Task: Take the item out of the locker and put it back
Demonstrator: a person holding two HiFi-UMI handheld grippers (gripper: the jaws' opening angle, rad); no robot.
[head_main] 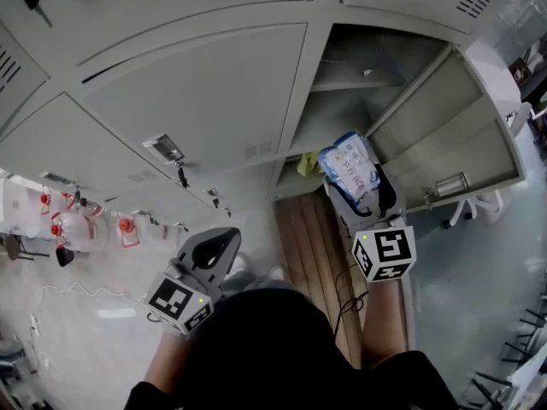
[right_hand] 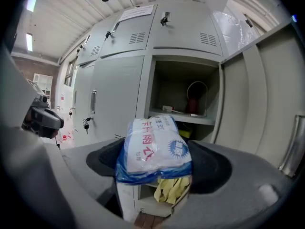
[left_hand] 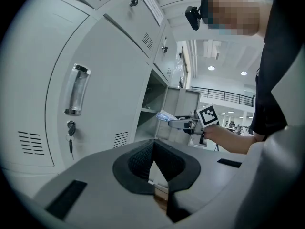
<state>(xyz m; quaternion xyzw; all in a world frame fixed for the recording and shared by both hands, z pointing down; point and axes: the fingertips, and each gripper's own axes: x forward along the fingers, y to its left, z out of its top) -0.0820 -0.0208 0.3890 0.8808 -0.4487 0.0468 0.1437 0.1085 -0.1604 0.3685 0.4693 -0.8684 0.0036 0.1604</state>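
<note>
Biggest thing here is the bank of grey metal lockers (head_main: pixel 197 92), dead ahead of both tongs. I count one open compartment (right_hand: pixel 183 92) straight in front of the right tongs, with one shelf across it, and its one grey door (head_main: pixel 453 135) is swung out to the right of them. All the other doors I can see are closed, and there are several, though I wouldn't swear to a number.

Next down in size is the single white-and-blue plastic packet with red print (head_main: pixel 349 169). The right tongs (right_hand: pixel 156 162) are clamped on it, spread fairly wide because the pack is fat. It's hanging in the air just outside the open compartment, not on the shelf.

The left tongs (left_hand: pixel 153 147) are pinched together with nothing in them. They're off to the left of the right pair, in front of a closed door.

Smallest is one crumpled yellow thing (right_hand: pixel 172 189) in the bottom of the compartment, just below and beyond the packet. I can't tell what it is.

My read is that the packet is out, so the taking-out half looks done and the putting-back half is up. The next move needs the right tongs to go forward through the opening, clear of the door on the right. They should let go only once the pack sits inside.
</note>
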